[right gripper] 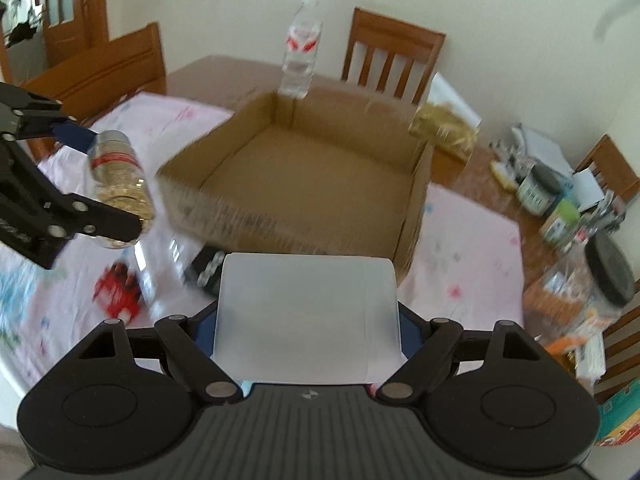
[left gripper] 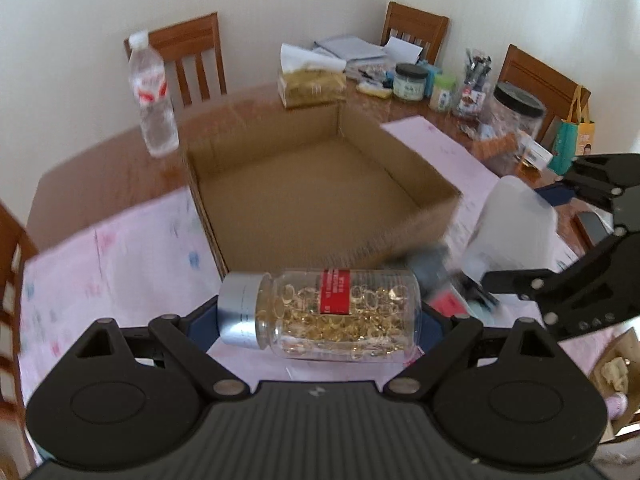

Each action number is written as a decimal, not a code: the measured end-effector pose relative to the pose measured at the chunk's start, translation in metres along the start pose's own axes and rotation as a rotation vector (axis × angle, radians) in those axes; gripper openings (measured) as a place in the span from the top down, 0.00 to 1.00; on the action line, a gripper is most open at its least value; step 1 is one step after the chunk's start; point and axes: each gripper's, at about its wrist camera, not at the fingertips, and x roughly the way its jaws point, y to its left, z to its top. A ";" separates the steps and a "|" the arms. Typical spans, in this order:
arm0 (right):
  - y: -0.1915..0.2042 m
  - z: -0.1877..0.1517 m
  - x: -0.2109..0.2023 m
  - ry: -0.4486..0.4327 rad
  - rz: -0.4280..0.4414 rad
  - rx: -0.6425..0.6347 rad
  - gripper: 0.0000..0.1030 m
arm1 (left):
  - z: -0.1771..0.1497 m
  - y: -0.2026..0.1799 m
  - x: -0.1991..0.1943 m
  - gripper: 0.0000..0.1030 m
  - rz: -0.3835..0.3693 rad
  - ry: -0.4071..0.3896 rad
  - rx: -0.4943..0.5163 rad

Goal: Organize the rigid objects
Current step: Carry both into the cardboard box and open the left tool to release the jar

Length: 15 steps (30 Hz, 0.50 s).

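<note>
My left gripper (left gripper: 320,316) is shut on a clear capsule bottle (left gripper: 332,314) with a silver cap and red label, held sideways just in front of an open cardboard box (left gripper: 320,184). The bottle also shows in the right wrist view (right gripper: 120,184). My right gripper (right gripper: 308,320) is shut on a white translucent plastic container (right gripper: 306,312), held near the box's front edge; it shows in the left wrist view (left gripper: 512,232). The box (right gripper: 304,172) looks empty inside.
A water bottle (left gripper: 152,92) stands behind the box. A tissue box (left gripper: 312,80), jars (left gripper: 410,82) and clutter fill the far right of the table. A red object (right gripper: 118,288) and a dark object (right gripper: 206,270) lie on the pink tablecloth (left gripper: 112,256). Chairs surround the table.
</note>
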 end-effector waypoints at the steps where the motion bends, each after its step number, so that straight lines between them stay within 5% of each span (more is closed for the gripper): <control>1: -0.003 0.006 0.001 -0.010 -0.006 0.005 0.16 | 0.008 0.003 0.005 0.10 0.007 -0.005 0.005; 15: -0.028 0.061 0.034 -0.006 -0.069 0.075 0.16 | 0.091 0.046 0.099 0.10 0.070 -0.017 0.022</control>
